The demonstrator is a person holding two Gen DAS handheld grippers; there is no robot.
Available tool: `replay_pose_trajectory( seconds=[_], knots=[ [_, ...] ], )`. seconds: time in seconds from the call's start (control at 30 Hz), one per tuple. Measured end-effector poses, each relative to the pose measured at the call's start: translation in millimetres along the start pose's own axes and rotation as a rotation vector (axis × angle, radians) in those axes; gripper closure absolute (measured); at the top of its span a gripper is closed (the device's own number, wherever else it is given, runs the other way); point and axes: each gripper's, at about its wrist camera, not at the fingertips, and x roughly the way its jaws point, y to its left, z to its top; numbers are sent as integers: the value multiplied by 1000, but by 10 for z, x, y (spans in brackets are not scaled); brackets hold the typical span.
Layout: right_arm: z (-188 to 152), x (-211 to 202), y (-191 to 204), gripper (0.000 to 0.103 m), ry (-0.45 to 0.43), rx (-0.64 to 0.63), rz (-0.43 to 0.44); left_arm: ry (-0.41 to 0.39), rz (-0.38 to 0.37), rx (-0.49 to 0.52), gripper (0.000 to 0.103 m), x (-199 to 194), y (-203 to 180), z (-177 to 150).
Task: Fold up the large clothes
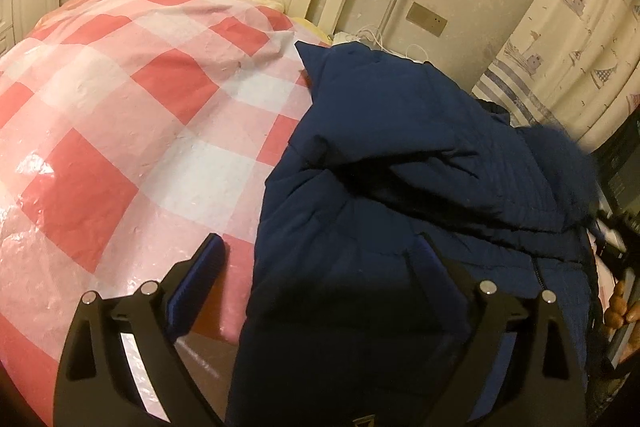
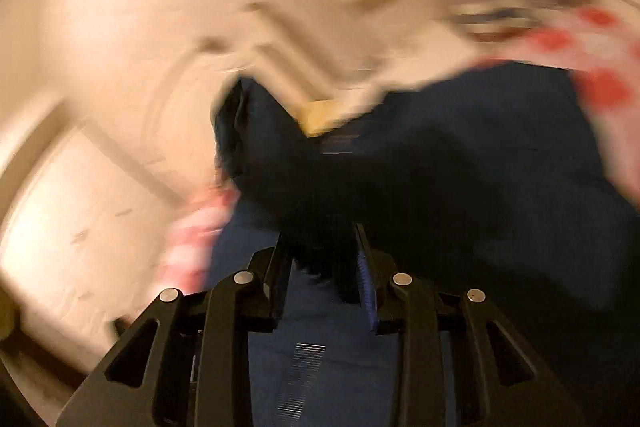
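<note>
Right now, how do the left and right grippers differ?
The left gripper stands wide open over the coat's edge, pinching nothing; the right gripper is nearly closed on dark coat fabric. The left view is sharp, the right blurred. Both are black with blue pads.

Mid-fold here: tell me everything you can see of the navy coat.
The navy coat is padded and quilted, with a fur-trimmed hood and a zip. It lies crumpled on the pink checked bed cover, draping over its near edge. The left gripper straddles it, open. The right gripper pinches dark fabric; that view is blurred.

Dim warm light; right wrist view heavily motion-blurred.
</note>
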Motion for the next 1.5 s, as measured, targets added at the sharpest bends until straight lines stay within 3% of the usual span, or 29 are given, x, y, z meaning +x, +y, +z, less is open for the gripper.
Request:
replay_pose_trajectory(
  seconds=[0.07,0.1,0.13,0.2,0.3,0.33,0.47,0.57,0.73,0.87,0.93,0.97,1.03,1.1,1.13,1.23,1.33,1.43,1.5],
  knots=[
    [8,-9,-207,47,33,70,-32,0,-1,0,8,0,-1,0],
    [12,-3,-278,42,39,96,4,0,-1,0,8,0,-2,0],
    [21,5,-309,28,36,98,33,0,0,0,8,0,-3,1],
    [56,-21,-279,22,12,68,34,0,0,0,8,1,-2,-1],
    [56,29,-228,22,-3,63,44,-1,-1,-2,8,0,-2,-3],
    [56,63,-226,28,-6,74,47,-1,-2,-2,8,0,-4,-2],
    [-90,56,-245,73,-17,110,60,0,0,-1,8,1,-5,-5],
    [-150,-192,-47,80,-73,59,101,0,-2,-1,7,4,-10,-7],
    [-327,-505,122,81,-95,19,68,0,-4,-2,7,5,-19,-11],
    [-551,-272,-17,78,55,-33,-108,2,-2,1,6,6,-36,-16],
    [-583,-284,-110,73,70,1,-130,1,-6,-2,6,5,-26,-13],
    [-559,-360,-126,66,49,17,-155,0,-8,-3,6,4,-23,-12],
    [-483,-607,-60,60,-79,-8,-257,1,-3,0,6,8,-31,-13],
    [-416,-774,138,60,-193,-115,-333,2,-3,1,6,7,-19,-11],
    [-413,-802,249,60,-210,-176,-341,3,-1,3,6,6,-16,-13],
    [-438,-591,651,60,-173,-412,-356,3,-1,3,6,1,-8,-17],
    [-487,-223,747,60,-90,-561,-419,3,-1,3,6,3,-17,-15],
    [-514,140,510,59,2,-582,-474,2,9,0,6,-1,-15,-16],
    [-487,153,442,59,22,-555,-458,-7,97,-5,7,-50,-37,2]
  ],
)
